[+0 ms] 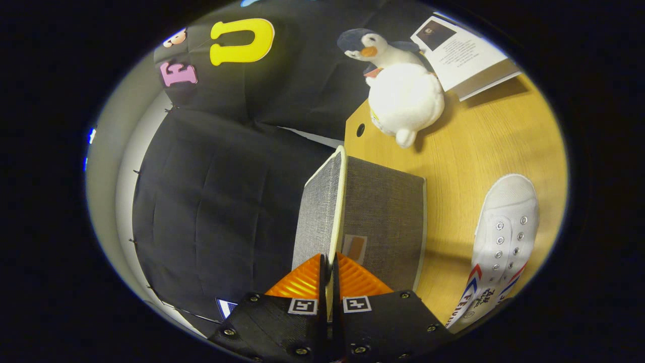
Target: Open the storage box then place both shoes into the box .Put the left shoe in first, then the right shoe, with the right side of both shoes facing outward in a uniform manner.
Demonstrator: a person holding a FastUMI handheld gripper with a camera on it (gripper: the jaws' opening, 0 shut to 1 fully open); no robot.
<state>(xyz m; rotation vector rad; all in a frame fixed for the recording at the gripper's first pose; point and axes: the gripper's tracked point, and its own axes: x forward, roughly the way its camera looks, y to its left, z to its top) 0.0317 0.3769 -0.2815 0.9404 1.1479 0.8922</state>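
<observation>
My gripper [328, 269] is shut on the cream-edged rim of the grey fabric lid [318, 212] of the storage box [385, 222]. The lid stands lifted away from the box body, and its thin edge runs straight out from between my fingers. The box's grey side wall, with a small label patch, lies just to one side of the lid. A white canvas shoe [504, 237] with metal eyelets and red and blue stripes lies on the wooden table [468, 151] beside the box, apart from it. The lid hides the inside of the box.
A white plush penguin [403, 96] sits on the table beyond the box. An open booklet [463, 50] lies past it. On the other side of the lid hangs the booth's black cloth wall [216, 201], with the table's edge close to the box.
</observation>
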